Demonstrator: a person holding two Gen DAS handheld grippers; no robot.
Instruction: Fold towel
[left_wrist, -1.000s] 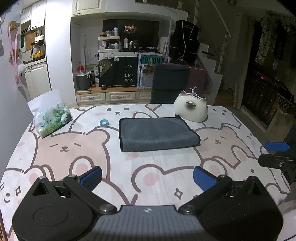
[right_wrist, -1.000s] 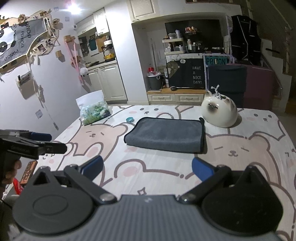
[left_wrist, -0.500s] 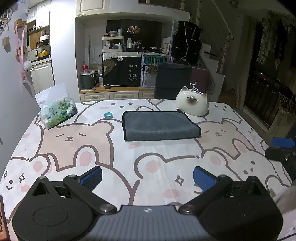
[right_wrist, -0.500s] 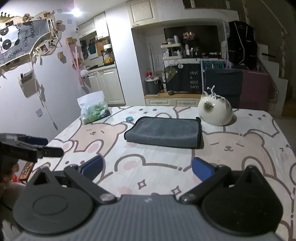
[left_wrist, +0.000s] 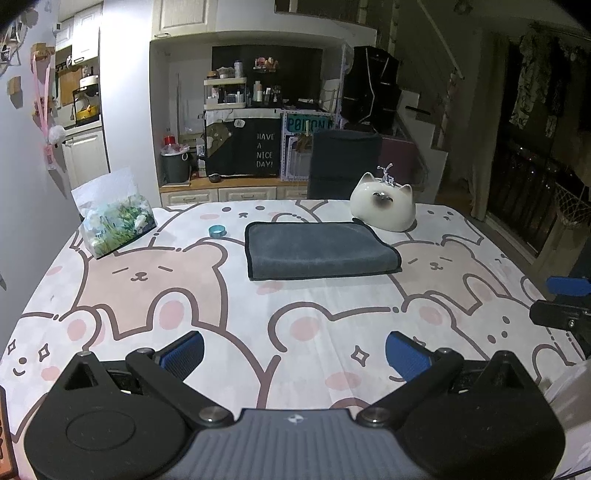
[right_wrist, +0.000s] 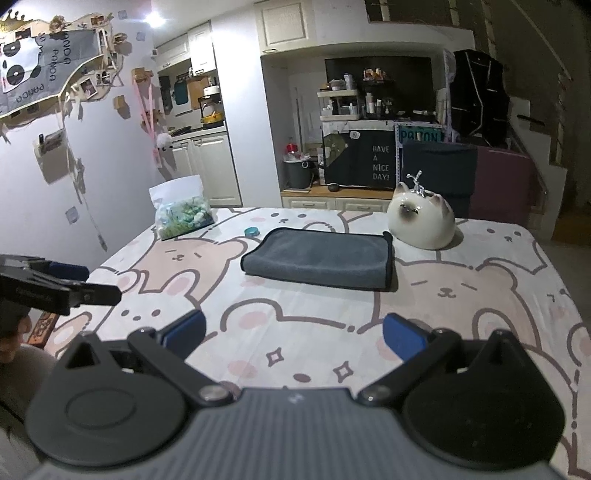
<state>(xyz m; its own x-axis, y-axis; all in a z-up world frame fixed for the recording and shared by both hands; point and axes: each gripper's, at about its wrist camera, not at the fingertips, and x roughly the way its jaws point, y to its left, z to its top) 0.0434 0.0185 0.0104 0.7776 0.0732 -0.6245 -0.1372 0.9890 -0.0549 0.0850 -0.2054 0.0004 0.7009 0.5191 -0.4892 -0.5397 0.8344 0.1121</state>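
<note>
A dark grey towel (left_wrist: 320, 251) lies folded into a flat rectangle on the bear-print tablecloth (left_wrist: 155, 280), past the middle of the table; it also shows in the right wrist view (right_wrist: 321, 258). My left gripper (left_wrist: 294, 354) is open and empty, low over the near edge of the table, well short of the towel. My right gripper (right_wrist: 293, 338) is open and empty too, also near the front edge. Each gripper shows at the side of the other's view, the right one (left_wrist: 565, 299) and the left one (right_wrist: 55, 284).
A white ceramic cat (left_wrist: 383, 205) stands just behind the towel's far right corner. A small teal ring (left_wrist: 217, 231) lies left of the towel. A tissue pack (left_wrist: 114, 218) sits at the far left corner. A dark chair (left_wrist: 345, 162) stands behind the table.
Both grippers have drawn back and risen from the table, so the towel looks farther off. The towel has not moved. Both grippers stay open.
</note>
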